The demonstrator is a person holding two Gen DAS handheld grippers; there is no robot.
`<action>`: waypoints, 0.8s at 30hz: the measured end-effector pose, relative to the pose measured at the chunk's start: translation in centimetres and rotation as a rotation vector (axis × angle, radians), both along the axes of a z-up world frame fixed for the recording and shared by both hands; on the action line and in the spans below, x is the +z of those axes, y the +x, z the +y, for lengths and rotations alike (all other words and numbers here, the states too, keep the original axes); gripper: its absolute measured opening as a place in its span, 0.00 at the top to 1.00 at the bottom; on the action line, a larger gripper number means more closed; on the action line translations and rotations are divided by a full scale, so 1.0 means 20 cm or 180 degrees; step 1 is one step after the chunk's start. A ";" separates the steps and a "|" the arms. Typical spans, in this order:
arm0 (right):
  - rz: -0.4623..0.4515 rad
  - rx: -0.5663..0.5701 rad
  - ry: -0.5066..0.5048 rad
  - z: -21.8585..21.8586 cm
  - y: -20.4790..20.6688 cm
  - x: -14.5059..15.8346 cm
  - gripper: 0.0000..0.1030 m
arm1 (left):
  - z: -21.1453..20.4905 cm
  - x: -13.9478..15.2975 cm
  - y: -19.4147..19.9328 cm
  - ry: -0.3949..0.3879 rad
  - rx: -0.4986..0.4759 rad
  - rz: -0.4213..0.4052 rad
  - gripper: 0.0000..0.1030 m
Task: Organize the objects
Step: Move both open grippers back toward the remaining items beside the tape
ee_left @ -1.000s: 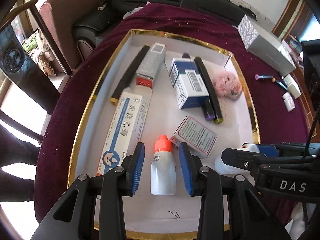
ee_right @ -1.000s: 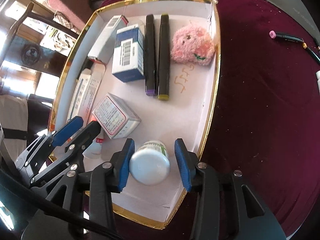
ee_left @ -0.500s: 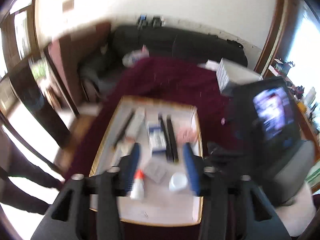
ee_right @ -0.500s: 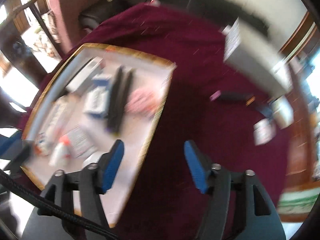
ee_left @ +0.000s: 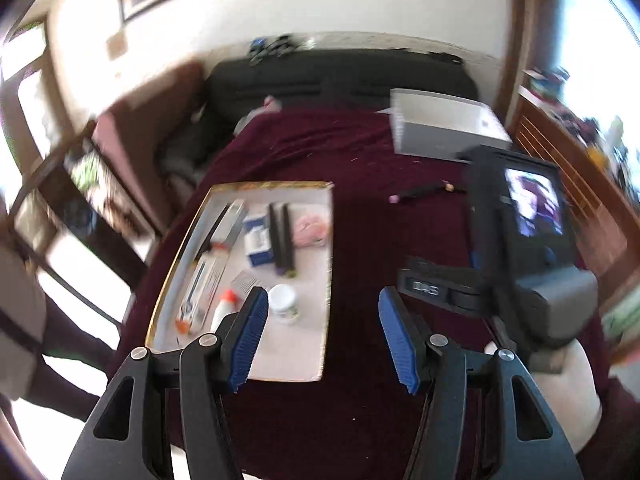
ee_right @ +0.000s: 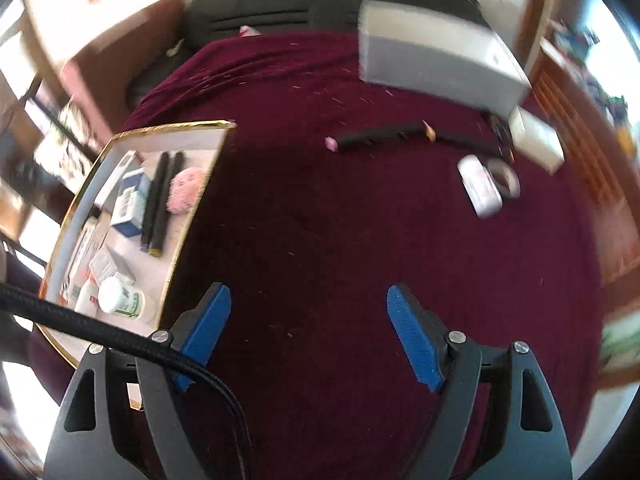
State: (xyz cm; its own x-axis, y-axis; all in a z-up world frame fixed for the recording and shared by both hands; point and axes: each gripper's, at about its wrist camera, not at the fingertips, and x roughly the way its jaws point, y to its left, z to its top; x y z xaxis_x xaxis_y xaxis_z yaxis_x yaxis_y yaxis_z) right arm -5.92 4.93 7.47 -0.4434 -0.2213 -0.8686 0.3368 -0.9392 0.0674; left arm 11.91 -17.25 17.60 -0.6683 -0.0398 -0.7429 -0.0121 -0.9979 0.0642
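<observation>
Both my grippers, left [ee_left: 320, 340] and right [ee_right: 308, 334], hang spread and empty above the cloth because the tray [ee_right: 192, 216] at its left edge looks packed; pink-capped marker [ee_right: 380, 136] lies loose near the far edge.

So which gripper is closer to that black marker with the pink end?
Probably the right gripper; the marker lies straight ahead. The left gripper hangs by the tray.

Wide-apart right gripper [ee_right: 308, 332] above cloth [ee_right: 320, 220]
</observation>
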 end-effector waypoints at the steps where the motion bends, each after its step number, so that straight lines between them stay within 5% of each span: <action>1: 0.0012 0.0007 -0.0022 0.02 0.00 0.01 0.21 | 0.03 0.01 0.01 -0.0026 -0.0031 0.0025 0.50; 19: -0.0102 0.0006 -0.0040 0.25 0.04 -0.07 0.22 | 0.26 -0.13 0.08 0.0077 0.0039 -0.0388 0.50; 24: -0.0104 0.0116 -0.0014 0.22 -0.04 -0.08 0.22 | 0.14 -0.17 0.08 0.0390 0.0193 -0.0545 0.50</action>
State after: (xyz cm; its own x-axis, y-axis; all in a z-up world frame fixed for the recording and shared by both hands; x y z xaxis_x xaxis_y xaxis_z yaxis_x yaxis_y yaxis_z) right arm -6.66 9.29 5.87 -0.4064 -0.2405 -0.8815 0.3682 -0.9261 0.0829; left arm 13.48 -14.46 14.11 -0.5311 0.0215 -0.8470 0.0479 -0.9973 -0.0553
